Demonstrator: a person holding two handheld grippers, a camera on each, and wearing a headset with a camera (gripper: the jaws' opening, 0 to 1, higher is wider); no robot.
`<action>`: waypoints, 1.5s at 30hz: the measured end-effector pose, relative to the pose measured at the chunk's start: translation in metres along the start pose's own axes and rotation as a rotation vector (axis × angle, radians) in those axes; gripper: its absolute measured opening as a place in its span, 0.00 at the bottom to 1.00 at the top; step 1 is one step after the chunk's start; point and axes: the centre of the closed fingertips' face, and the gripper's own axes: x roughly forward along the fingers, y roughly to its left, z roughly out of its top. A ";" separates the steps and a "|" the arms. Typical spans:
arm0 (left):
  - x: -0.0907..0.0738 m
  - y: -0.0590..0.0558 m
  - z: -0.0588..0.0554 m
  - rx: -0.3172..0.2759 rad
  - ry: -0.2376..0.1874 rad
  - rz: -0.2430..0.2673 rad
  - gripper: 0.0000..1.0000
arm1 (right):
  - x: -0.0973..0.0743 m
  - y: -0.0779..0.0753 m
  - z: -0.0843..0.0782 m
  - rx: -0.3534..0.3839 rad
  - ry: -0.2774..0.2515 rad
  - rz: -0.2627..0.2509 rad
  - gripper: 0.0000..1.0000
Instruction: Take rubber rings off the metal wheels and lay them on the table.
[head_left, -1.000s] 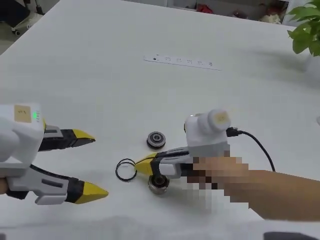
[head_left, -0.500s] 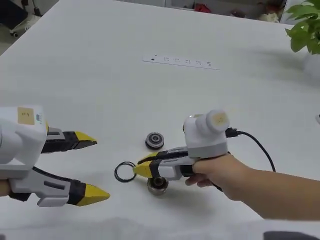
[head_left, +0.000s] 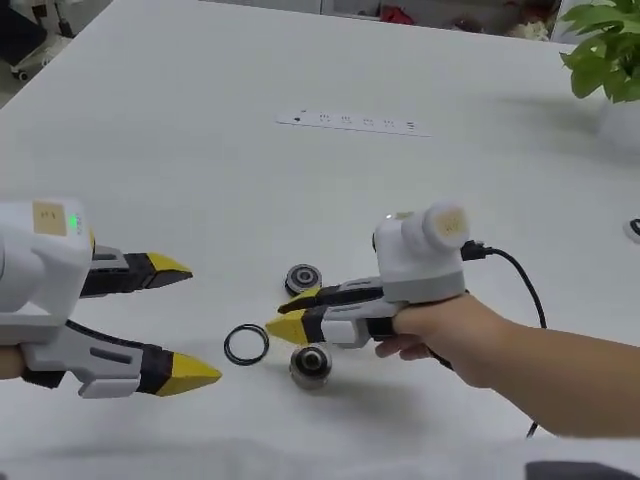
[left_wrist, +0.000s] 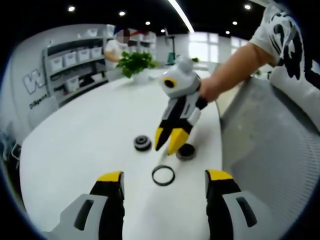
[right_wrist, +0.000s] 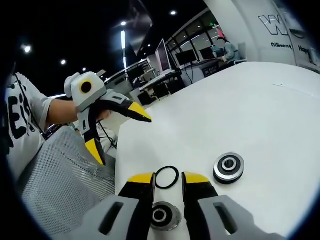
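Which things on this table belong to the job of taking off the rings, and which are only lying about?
Belong to the job:
rubber ring, lying on the table
near metal wheel
far metal wheel
left gripper, fingers wide apart
right gripper

Only lying about:
power strip
plant

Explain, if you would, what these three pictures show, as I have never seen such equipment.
No robot here: a person holds two pincer-like grippers. One picture comes from a camera on the person's head; the two round ones come from cameras on the grippers. The left gripper is wide open; the right gripper, jaws slightly apart, hovers over the white table. On it lie a loose rubber ring, a near wheel and a far wheel, with a power strip farther back. Neither gripper holds anything.
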 end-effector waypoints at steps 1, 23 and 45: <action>0.001 0.001 0.000 0.002 0.001 0.001 0.66 | -0.002 0.000 0.000 -0.005 0.001 -0.002 0.19; 0.017 0.018 0.022 0.020 -0.017 -0.011 0.63 | -0.041 -0.026 0.013 -0.048 -0.060 -0.111 0.26; 0.039 0.032 0.028 0.013 -0.008 -0.028 0.58 | -0.056 -0.045 0.015 -0.080 -0.058 -0.162 0.29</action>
